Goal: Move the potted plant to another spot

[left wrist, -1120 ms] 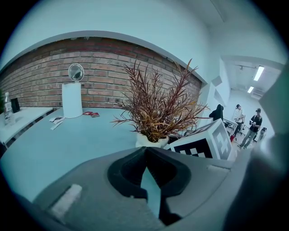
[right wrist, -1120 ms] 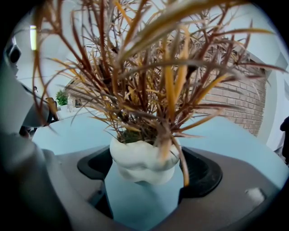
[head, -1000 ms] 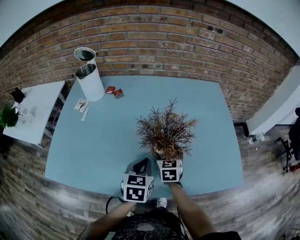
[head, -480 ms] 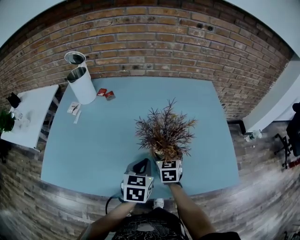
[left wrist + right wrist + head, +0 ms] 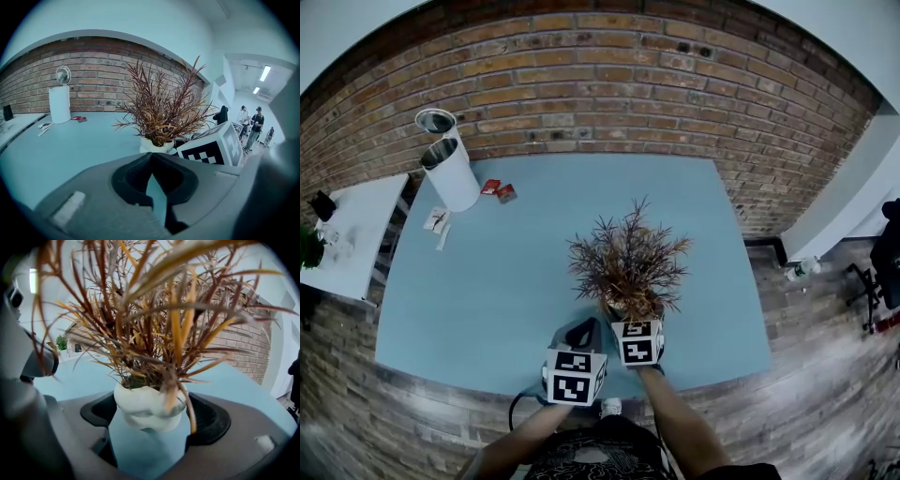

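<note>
Clamping the white-potted, reddish-brown potted plant (image 5: 147,406) in my right gripper (image 5: 149,425) near the blue table (image 5: 487,281) edge, I should lift slowly and upright; my left gripper (image 5: 152,176) is closed, empty.

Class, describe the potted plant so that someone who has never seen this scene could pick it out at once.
On the large light-blue table before the brick wall, look near the front edge, where the right gripper is. Between its fingers is the potted plant: a small white pot of spiky reddish-brown leaves, unlike the green plant on the white side table.
</note>
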Action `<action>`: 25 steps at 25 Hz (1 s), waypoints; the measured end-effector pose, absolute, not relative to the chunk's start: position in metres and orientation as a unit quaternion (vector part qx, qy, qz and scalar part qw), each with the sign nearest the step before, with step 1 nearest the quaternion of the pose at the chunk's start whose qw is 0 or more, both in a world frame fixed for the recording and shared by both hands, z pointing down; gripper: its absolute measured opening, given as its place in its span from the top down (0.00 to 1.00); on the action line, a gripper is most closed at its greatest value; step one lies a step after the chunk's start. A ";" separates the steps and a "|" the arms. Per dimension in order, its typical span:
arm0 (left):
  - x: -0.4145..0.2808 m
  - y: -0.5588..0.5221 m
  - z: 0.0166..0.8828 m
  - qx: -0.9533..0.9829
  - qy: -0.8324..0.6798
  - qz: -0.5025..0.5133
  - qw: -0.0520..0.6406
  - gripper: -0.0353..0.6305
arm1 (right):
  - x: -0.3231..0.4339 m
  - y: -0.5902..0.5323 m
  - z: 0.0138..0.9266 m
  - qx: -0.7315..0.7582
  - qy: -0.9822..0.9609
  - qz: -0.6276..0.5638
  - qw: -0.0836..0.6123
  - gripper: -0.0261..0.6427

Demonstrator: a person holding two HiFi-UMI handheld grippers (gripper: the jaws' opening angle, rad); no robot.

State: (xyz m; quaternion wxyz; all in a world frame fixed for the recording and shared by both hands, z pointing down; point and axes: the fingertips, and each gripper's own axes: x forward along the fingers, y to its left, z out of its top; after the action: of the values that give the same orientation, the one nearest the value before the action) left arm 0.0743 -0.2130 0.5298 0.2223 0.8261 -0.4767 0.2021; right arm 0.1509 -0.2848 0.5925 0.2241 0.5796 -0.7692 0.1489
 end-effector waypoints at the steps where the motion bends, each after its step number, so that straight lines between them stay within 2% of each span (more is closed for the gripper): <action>1: 0.077 -0.213 0.530 0.826 -0.476 0.203 0.222 0.96 | 0.153 -0.285 0.593 0.579 -0.769 0.150 0.224 0.27; 25: 0.151 -0.224 0.527 0.832 -0.470 0.201 0.215 0.96 | 0.233 -0.290 0.591 0.590 -0.762 0.151 0.221 0.26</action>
State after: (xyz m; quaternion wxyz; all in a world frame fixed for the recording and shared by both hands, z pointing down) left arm 0.1511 -0.2235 0.5274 0.2154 0.8320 -0.4701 0.2012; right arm 0.2331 -0.2898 0.5912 0.2211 0.5895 -0.7620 0.1514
